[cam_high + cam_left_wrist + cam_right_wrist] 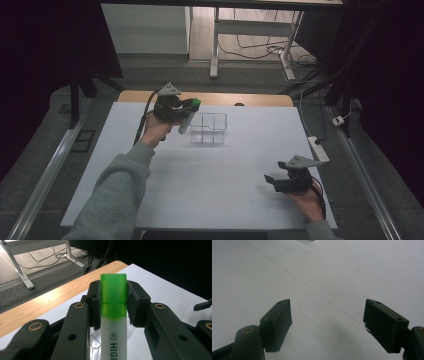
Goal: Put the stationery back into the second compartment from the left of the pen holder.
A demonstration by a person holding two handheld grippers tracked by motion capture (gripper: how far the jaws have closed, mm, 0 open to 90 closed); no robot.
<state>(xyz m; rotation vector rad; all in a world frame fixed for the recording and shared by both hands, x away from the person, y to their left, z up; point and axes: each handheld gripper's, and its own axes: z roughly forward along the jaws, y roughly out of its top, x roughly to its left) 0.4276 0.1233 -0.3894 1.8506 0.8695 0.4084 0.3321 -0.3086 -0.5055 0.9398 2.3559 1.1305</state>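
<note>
- Across the white table (210, 175), two hand-held grippers worked well apart.
- Near its far edge stood a clear divided box (209, 128).
- Right gripper (272, 180) hovered low, jaws wide apart.
- Left gripper (187, 107) clamped a green-capped highlighter (113, 315) just beside the box.

Green-capped highlighter (113, 312) clamped in jaws, beside clear tray (208, 128).

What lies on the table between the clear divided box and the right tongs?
Nothing: in the high view the white table is bare between the clear divided box and the open right tongs. The right gripper view shows bare tabletop ahead too.
</note>
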